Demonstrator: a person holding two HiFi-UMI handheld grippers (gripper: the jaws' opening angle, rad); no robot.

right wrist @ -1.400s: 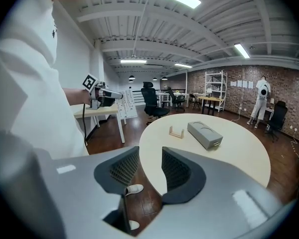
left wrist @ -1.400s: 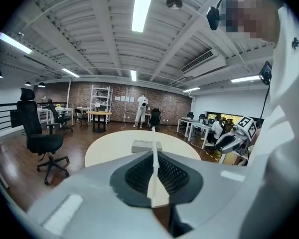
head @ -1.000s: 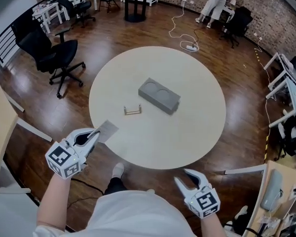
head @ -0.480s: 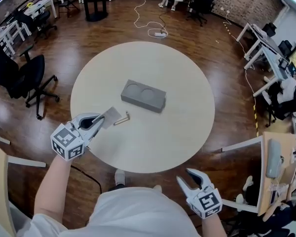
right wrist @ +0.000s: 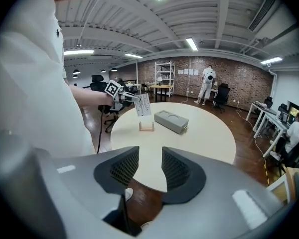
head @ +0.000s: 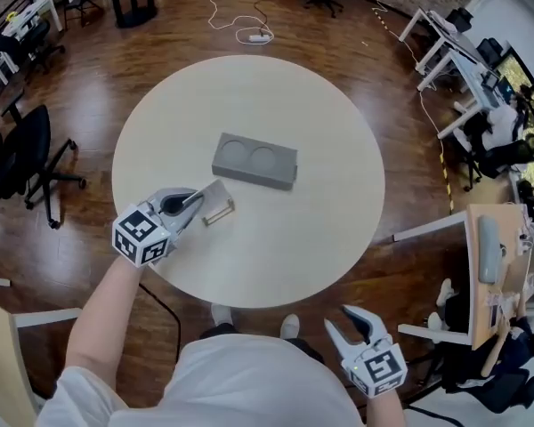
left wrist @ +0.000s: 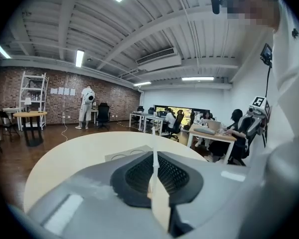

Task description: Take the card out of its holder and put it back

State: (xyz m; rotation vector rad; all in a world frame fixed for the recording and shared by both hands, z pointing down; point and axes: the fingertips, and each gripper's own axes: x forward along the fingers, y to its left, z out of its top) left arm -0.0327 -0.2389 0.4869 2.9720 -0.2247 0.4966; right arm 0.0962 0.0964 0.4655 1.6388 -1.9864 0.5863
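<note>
My left claw (head: 196, 201) is clenched on the card (head: 210, 191), held just above the holder (head: 219, 212) at the table's (head: 338, 194) eight o'clock. I'd square the card's lower edge with the slot, then lower it straight (right claw (head: 343, 320) hangs released, off the table at five o'clock).

Near centre of table (head: 320, 229): block (head: 254, 161). Just before block, toward near-left edge: holder (head: 218, 213), on table, apart from block. Left claw (head: 194, 201) over near-left part of table, just left of holder, closed on card (head: 208, 192). Card just above holder in right gripper view, slightly to its left. Right claw (head: 349, 320) off table, before near edge, over floor, right of person's torso; parted, nothing between. Left of table, on floor: chair (head: 18, 154). Right of table, well apart: desks (head: 454, 43).
</note>
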